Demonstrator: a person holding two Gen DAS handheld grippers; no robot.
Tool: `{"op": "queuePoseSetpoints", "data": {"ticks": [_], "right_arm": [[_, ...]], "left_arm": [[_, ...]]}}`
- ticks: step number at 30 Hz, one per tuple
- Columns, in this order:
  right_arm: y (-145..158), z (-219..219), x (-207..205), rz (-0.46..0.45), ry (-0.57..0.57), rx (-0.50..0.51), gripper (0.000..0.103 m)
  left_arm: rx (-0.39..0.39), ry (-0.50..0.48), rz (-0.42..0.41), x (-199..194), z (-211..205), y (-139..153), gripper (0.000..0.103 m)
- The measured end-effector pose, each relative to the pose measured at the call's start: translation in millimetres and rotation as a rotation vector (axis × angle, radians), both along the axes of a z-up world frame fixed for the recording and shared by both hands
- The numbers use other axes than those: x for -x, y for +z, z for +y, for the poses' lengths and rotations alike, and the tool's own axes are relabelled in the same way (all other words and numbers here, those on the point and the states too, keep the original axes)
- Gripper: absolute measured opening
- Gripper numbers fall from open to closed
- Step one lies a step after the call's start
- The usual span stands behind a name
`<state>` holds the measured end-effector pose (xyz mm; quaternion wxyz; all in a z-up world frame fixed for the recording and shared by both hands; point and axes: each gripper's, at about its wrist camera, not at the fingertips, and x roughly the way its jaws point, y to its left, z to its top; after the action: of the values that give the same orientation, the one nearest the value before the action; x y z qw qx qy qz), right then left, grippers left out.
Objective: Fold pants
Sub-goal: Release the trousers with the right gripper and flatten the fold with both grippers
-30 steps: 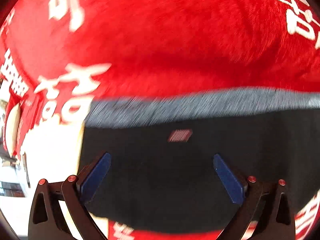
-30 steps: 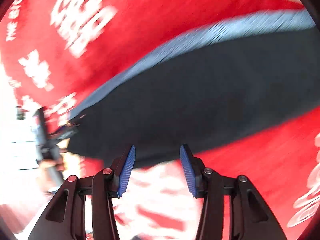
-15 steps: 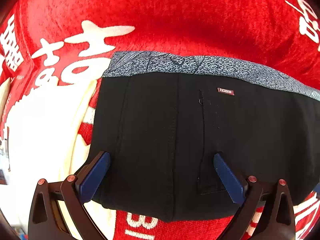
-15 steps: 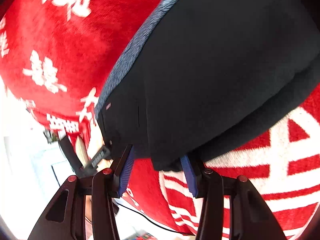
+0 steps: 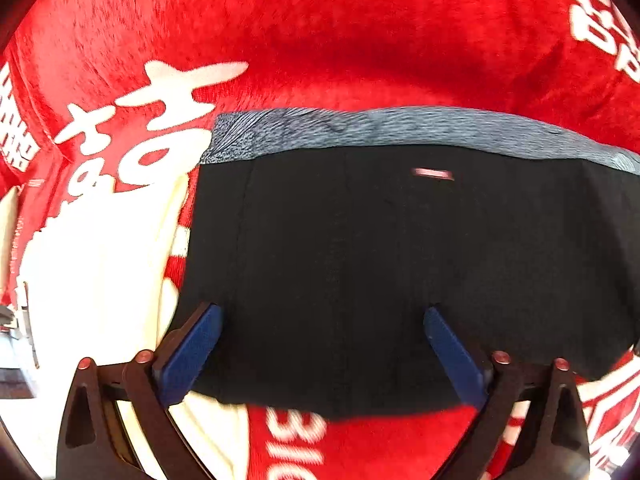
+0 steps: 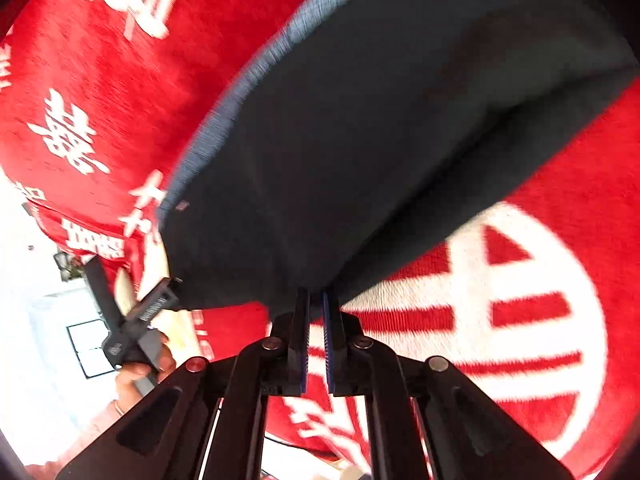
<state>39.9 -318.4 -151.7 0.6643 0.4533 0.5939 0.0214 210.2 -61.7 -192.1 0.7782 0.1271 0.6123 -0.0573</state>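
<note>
Black pants (image 5: 360, 264) with a grey patterned waistband (image 5: 360, 130) lie folded on a red blanket with white characters (image 5: 320, 40). My left gripper (image 5: 320, 340) is open, its blue pads straddling the near edge of the pants. In the right wrist view the pants (image 6: 380, 140) fill the upper middle, and my right gripper (image 6: 316, 300) is shut on their near folded edge. The left gripper (image 6: 140, 312) and the hand holding it show at the pants' left corner.
The red blanket (image 6: 520, 300) covers the whole surface, with a large white round emblem at the right. The blanket's edge and a bright white floor (image 6: 48, 340) lie at the far left in the right wrist view.
My right gripper has closed on the pants' near edge; it was open around it before. The left gripper stays open, with the pants shifted slightly down in its view.
</note>
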Motion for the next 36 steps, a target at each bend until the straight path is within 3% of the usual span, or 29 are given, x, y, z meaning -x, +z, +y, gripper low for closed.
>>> {"op": "queuePoseSetpoints", "data": {"ticks": [1,3,7,11,13,14,15,16,18,20,22,25,28,33,36], "right_arm": [[11,-9,4,-0.025,0.003,0.019,0.024],[25,-28,9,-0.054,-0.032,0.061,0.053],[27,-66,9,-0.059,-0.172,0.054,0.055],[10,-87,9,-0.043,-0.244,0.003,0.055],[4,-94,9,-0.054,-0.290,-0.033,0.053],[-1,-98,8,-0.053,-0.321,-0.054,0.043],[-4,-102,8,-0.046,-0.346,-0.072,0.013],[-6,-105,7,-0.025,-0.370,-0.079,0.007],[2,-108,6,-0.024,-0.377,-0.047,0.005],[12,-102,10,-0.019,-0.300,0.073,0.005],[1,-96,16,0.028,-0.240,0.145,0.005],[-8,-101,27,0.036,-0.290,0.089,0.006],[5,-101,27,0.040,-0.244,0.127,0.006],[40,-117,40,0.055,-0.159,0.269,0.010],[61,-132,41,0.037,-0.142,0.390,0.010]], "left_arm": [[0.041,-0.004,0.000,6,-9,8,0.100],[0.115,-0.006,0.001,17,-33,17,0.100],[0.219,-0.042,0.058,32,-102,5,0.100],[0.229,-0.071,0.116,47,-142,-18,0.100],[0.213,-0.065,0.123,56,-148,-26,0.100],[0.222,-0.051,0.110,58,-147,-26,0.100],[0.227,-0.041,0.117,59,-145,-27,0.100],[0.223,-0.042,0.124,59,-145,-26,0.100],[0.195,-0.067,0.120,62,-148,-24,0.099],[0.174,-0.102,0.102,63,-150,-25,0.099],[0.164,-0.120,0.078,66,-153,-25,0.099],[0.168,-0.110,0.082,65,-153,-25,0.099],[0.151,-0.110,0.096,62,-152,-18,0.098],[0.220,-0.080,0.081,66,-164,19,0.098],[0.249,-0.093,0.072,65,-193,28,0.098]]}}
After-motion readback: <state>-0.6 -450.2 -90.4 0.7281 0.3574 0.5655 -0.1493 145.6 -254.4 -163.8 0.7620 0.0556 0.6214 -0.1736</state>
